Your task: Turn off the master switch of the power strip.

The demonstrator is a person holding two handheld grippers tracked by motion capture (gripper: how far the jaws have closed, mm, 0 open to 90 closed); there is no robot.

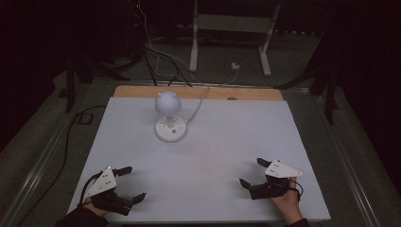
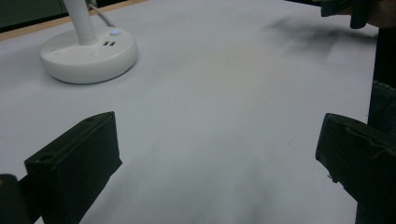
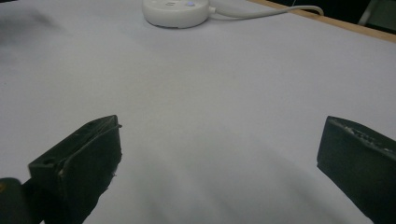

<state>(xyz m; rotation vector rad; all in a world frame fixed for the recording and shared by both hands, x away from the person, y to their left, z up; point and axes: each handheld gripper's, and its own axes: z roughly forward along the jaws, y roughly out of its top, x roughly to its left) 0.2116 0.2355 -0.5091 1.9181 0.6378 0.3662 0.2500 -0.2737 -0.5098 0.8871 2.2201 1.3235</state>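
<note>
Small white round-based desk lamp [image 1: 169, 118], far side of the white table [image 1: 213, 156]. Left gripper [image 1: 131, 183] and right gripper [image 1: 249, 172], both well short of the lamp. Jaws wide apart, nothing held.

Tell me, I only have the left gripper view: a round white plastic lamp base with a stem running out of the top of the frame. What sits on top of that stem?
Observer: The high view shows a rounded white lamp head with two small ear-like bumps, above the round white lamp base.
Operator: Where does its cable go?
Observer: The white cable runs from the base over the table's wooden far edge to the floor.
Operator: And the right gripper?
Observer: The right gripper is near the table's front right, jaws wide open with nothing between them, like the left gripper.
</note>
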